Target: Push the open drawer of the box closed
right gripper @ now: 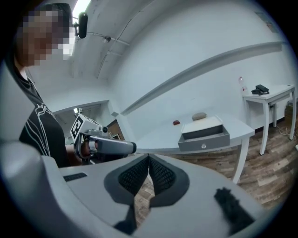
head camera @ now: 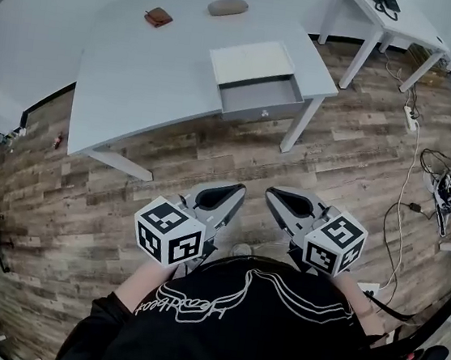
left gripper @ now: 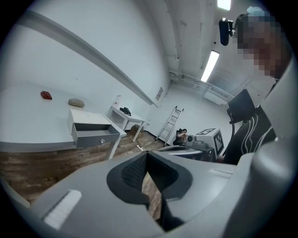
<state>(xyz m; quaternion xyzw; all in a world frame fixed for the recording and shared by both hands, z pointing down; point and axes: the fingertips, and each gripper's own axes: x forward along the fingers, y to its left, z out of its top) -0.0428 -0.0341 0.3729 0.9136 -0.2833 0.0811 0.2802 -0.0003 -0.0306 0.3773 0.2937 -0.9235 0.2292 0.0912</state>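
A white box (head camera: pixel 251 61) stands near the front edge of the pale grey table (head camera: pixel 141 67); its grey drawer (head camera: pixel 261 104) is pulled out toward me, with a small knob on its front. The same box (left gripper: pixel 85 118) and drawer (left gripper: pixel 95 137) show in the left gripper view, and the box (right gripper: pixel 203 124) and drawer (right gripper: pixel 205 140) in the right gripper view. My left gripper (head camera: pixel 237 190) and right gripper (head camera: pixel 274 194) are held side by side close to my body, above the wooden floor and well short of the table. Both are shut on nothing.
A small reddish-brown item (head camera: pixel 157 18) and a grey oval object (head camera: pixel 228 7) lie on the table behind the box. A second white table (head camera: pixel 392 16) stands at the back right. Cables and a power strip (head camera: pixel 413 117) trail over the floor on the right. A ladder (left gripper: pixel 171 124) leans on the far wall.
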